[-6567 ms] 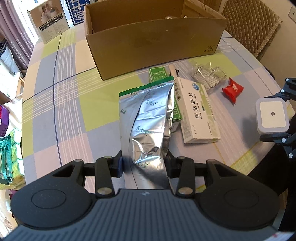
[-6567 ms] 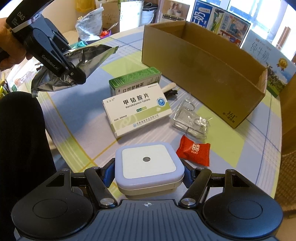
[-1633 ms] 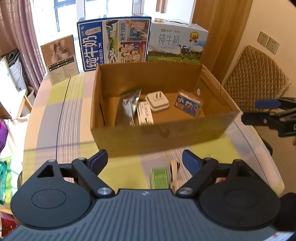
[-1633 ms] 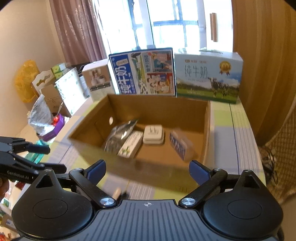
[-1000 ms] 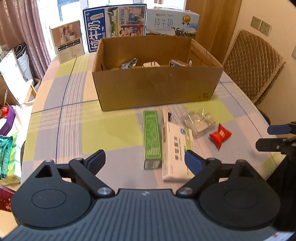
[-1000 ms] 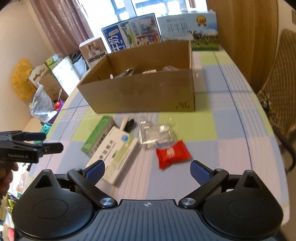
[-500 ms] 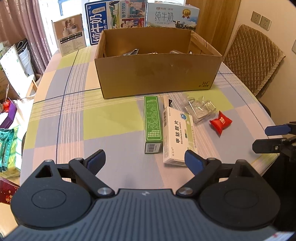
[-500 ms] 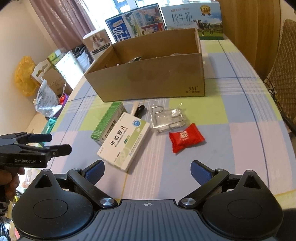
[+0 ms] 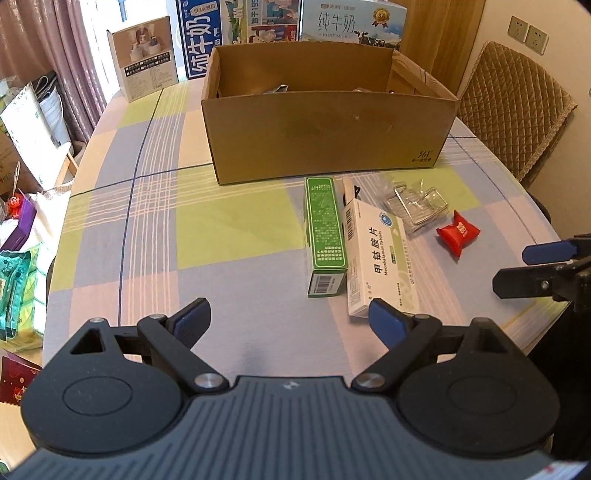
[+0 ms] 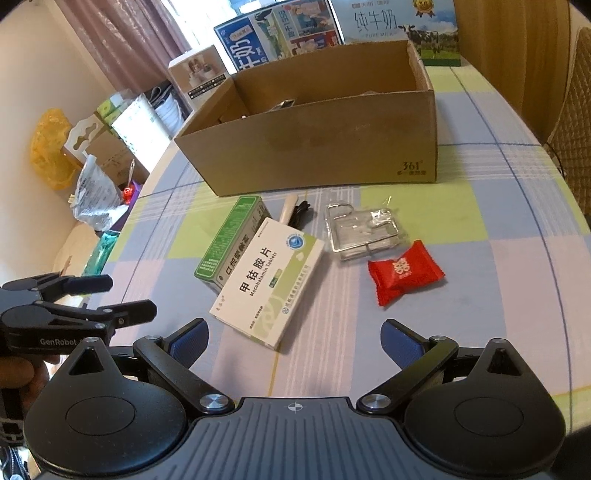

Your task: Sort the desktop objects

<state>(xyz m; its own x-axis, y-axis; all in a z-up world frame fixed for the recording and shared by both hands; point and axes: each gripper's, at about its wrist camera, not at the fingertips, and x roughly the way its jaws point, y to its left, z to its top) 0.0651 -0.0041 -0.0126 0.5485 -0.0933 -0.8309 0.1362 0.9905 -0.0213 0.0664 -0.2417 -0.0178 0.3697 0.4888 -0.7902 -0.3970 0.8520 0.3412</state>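
A brown cardboard box [image 9: 325, 136] [image 10: 314, 155] stands on the checked tablecloth with a foil bag tip showing inside. In front of it lie a green medicine box [image 9: 325, 236] [image 10: 229, 240], a white tablet box [image 9: 380, 254] [image 10: 269, 280], a clear plastic pack with a metal holder [image 9: 417, 203] [image 10: 364, 229], a red candy packet [image 9: 458, 232] [image 10: 404, 271] and a small black-and-cream item [image 10: 295, 214]. My left gripper [image 9: 290, 321] [image 10: 125, 295] is open and empty, near the table's front edge. My right gripper [image 10: 295, 341] [image 9: 517, 266] is open and empty too, short of the white box and candy.
Milk cartons [image 9: 280, 18] and a small printed box [image 9: 147, 55] stand behind the cardboard box. A quilted chair [image 9: 517, 107] is at the right. Bags and boxes [image 10: 92, 177] crowd the floor left of the table. A hand [image 10: 22, 376] holds the left gripper.
Both grippers have let go of the foil bag and the white square item into the box, pulled back and dropped lower toward the objects in front of the box.
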